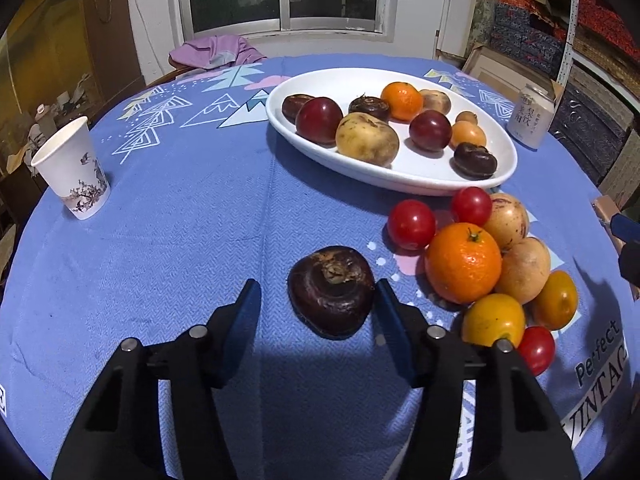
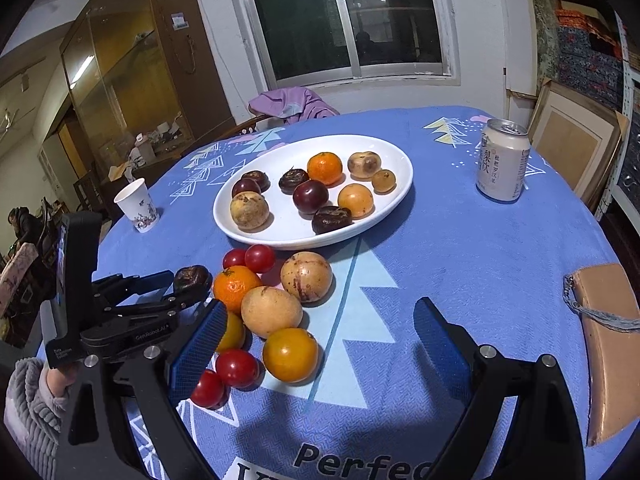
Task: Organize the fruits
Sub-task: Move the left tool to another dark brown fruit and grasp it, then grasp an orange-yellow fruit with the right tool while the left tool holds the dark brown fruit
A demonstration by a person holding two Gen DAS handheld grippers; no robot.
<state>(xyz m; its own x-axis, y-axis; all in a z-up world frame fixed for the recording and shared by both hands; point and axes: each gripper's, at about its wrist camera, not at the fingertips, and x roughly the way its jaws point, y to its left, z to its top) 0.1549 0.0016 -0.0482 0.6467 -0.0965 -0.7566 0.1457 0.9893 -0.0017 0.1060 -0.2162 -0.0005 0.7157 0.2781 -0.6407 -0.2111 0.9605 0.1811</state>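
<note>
A dark brown water chestnut (image 1: pixel 332 292) lies on the blue tablecloth between the fingers of my left gripper (image 1: pixel 315 285). The right pad touches its side and the left pad stands a gap away. In the right wrist view the left gripper (image 2: pixel 182 288) straddles the same chestnut (image 2: pixel 192 278). To its right is a pile of loose fruit: a mandarin (image 1: pixel 463 262), red cherry tomatoes (image 1: pixel 411 224), pale round fruits (image 1: pixel 524 270) and yellow tomatoes (image 1: pixel 494 320). My right gripper (image 2: pixel 320 308) is open wide above the cloth, its left finger beside the pile's near edge. The white oval plate (image 1: pixel 400 184) holds several fruits.
A paper cup (image 1: pixel 72 168) stands at the table's left edge. A drink can (image 2: pixel 502 160) stands at the far right and a tan pouch (image 2: pixel 608 344) lies near the right edge. A purple cloth (image 1: pixel 216 52) hangs on a chair behind the table. A grey sleeve (image 2: pixel 32 412) shows at lower left.
</note>
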